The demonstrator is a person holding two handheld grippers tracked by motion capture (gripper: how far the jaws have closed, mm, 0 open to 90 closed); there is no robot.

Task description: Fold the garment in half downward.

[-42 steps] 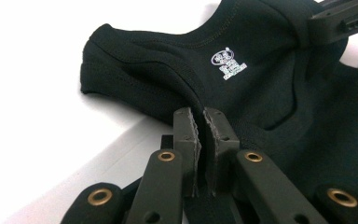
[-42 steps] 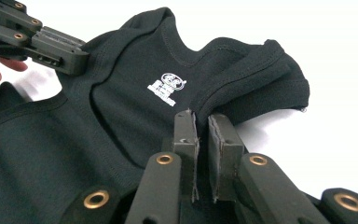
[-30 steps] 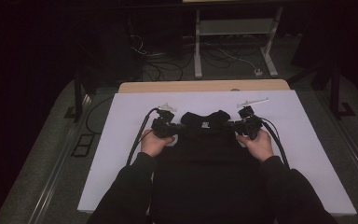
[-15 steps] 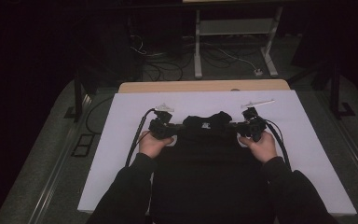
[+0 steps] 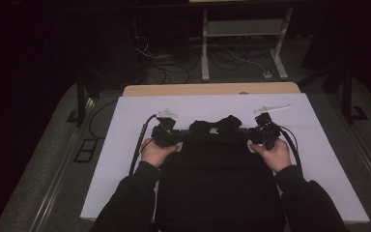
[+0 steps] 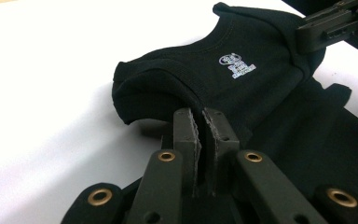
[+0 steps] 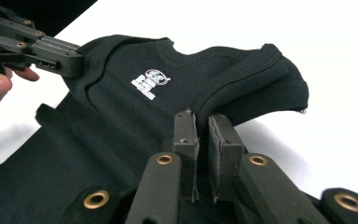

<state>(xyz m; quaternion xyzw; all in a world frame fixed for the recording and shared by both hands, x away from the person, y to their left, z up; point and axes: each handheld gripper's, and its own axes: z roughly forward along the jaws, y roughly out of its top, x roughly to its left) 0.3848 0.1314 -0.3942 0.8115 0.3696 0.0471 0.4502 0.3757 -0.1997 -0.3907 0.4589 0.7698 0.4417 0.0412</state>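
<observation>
At the centre of the white desk [image 5: 125,159] lies the black cotton T-shirt [image 5: 217,179], its shoulder seams pinched by the left tongs [image 6: 200,122] and right tongs [image 7: 202,122], which should keep level and evenly taut for a straight fold.

A: Where does the high view look from?

B: From above the person's side, facing forward and down. The flat white worktop [image 5: 125,145] fills the middle of the frame, the dark floor lies along the top, and the forearms enter at the bottom edge. It stands well back.

A: And the two gripper views?

B: Each rides close behind its own jaws, which rise from the bottom centre, skimming low over the worktop. Both share the black cotton T-shirt [image 6: 261,93] with the small white neck print [image 6: 237,65], in the left gripper view's upper centre.

A: Do they face each other?

B: Roughly: the right gripper [image 6: 335,21] sits in the left gripper view's upper right, the left gripper [image 7: 28,44] in the right gripper view's upper left.
</observation>
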